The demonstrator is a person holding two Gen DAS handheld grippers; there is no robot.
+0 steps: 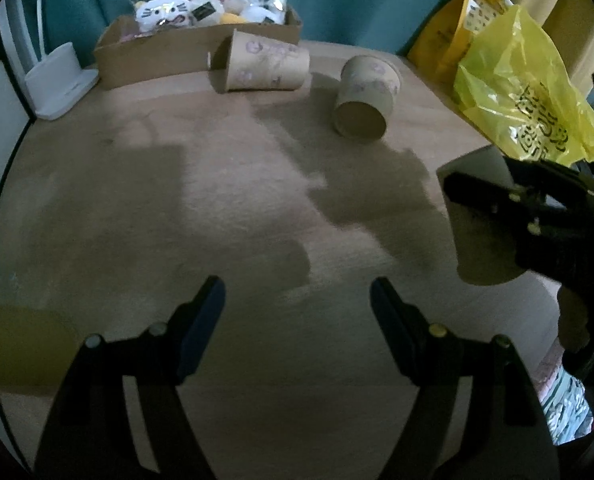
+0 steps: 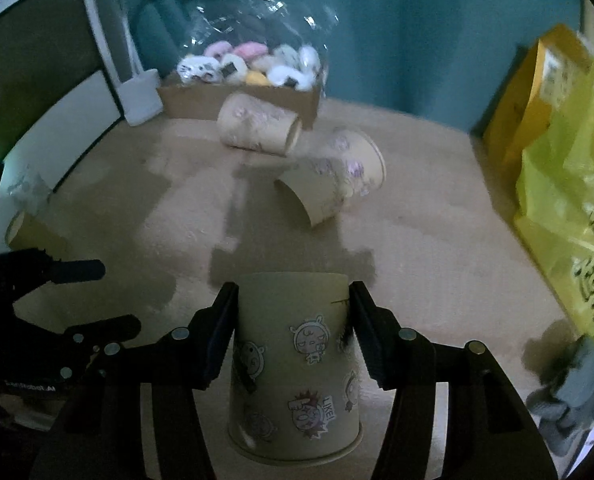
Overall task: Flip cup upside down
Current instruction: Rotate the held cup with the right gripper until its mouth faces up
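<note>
Paper cup (image 2: 297,364), stickered, near tabletop (image 2: 437,248) front edge, rim down; right claw (image 2: 293,336) gripping its upper wall w/ both pads. Left claw (image 1: 297,328) spread, empty. Prob. light, thin-walled, crushable: hold mid-wall, gentle squeeze.

Matt paper cup (image 2: 297,364) with glossy stickers, matt woodgrain tabletop (image 1: 225,208), crinkly glossy yellow plastic bag (image 1: 525,92) at 2 o'clock, matt cardboard box (image 1: 153,54) at 11 o'clock.
</note>
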